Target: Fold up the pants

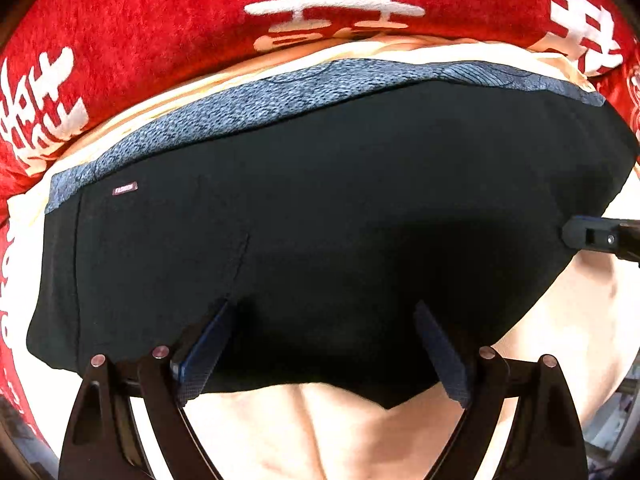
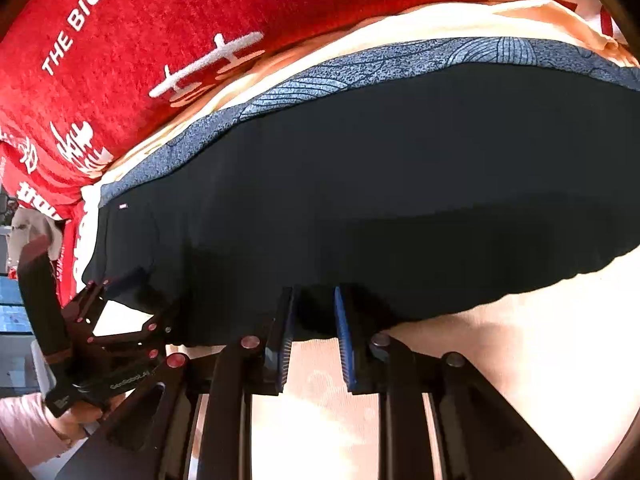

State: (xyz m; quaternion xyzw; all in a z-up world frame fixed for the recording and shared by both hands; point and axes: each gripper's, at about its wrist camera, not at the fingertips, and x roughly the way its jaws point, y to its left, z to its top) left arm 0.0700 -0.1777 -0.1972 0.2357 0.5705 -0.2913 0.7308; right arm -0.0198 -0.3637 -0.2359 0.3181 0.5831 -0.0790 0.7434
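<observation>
The black pants (image 1: 320,208) lie folded into a broad dark slab on a pale cream cloth (image 1: 560,320), with a blue-grey patterned layer (image 1: 248,104) showing along the far edge. My left gripper (image 1: 324,320) is open, its fingers wide apart over the pants' near edge. My right gripper (image 2: 314,308) is open with a narrow gap, fingertips at the near edge of the pants (image 2: 380,184). The right gripper's finger (image 1: 592,236) shows at the right edge of the left wrist view. The left gripper (image 2: 128,312) shows at lower left of the right wrist view.
A red blanket with white characters (image 1: 160,20) lies behind the pants, also in the right wrist view (image 2: 160,20). The cream cloth (image 2: 520,360) extends toward me. A hand in a pink sleeve (image 2: 36,428) holds the left gripper.
</observation>
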